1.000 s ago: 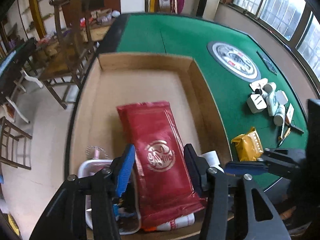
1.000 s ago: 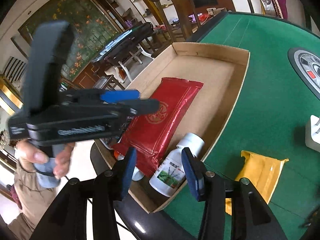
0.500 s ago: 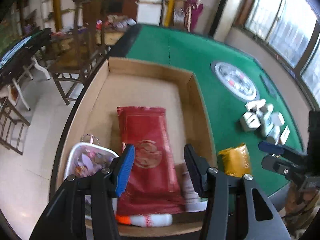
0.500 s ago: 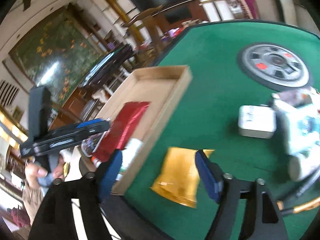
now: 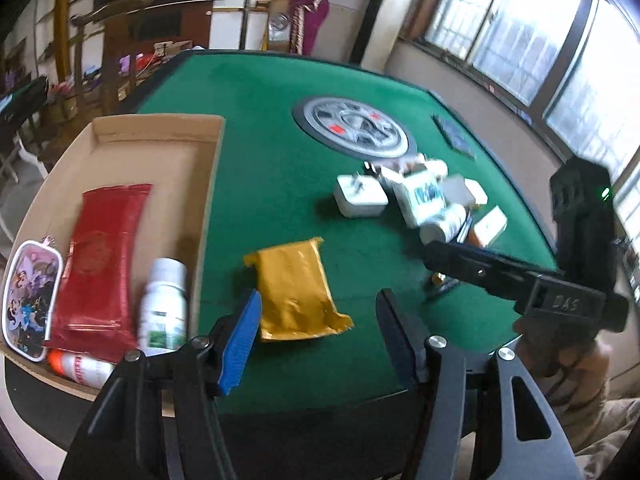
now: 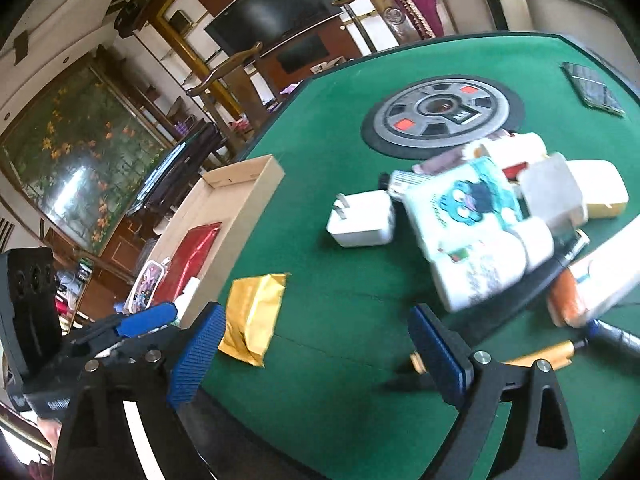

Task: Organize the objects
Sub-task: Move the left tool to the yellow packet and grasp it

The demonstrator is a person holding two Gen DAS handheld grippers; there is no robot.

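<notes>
At lower centre of your left wrist view, the left gripper (image 5: 318, 340) has just been opening; its jaws stand fairly wide with nothing pinched, the yellow pouch (image 5: 294, 290) flat on the green table (image 5: 260, 128) just ahead of its blue pad, likely your next pick. Left of frame, the cardboard tray (image 5: 160, 120) already holds the red packet (image 5: 100, 264), white bottle (image 5: 164, 300), cartoon pouch (image 5: 28, 300) and an orange-tipped tube (image 5: 76, 366), packed side by side at the near end so the far end stays free. In the right wrist view your right gripper (image 6: 318, 354) has also just been opening, now very wide and empty, aimed at the unsorted pile: white charger (image 6: 362, 220), cartoon tissue pack (image 6: 472, 216), small boxes, pens. That wide spread suits the bulky tissue pack. Both views are motion-blurred, so smaller pile items can't be identified.
</notes>
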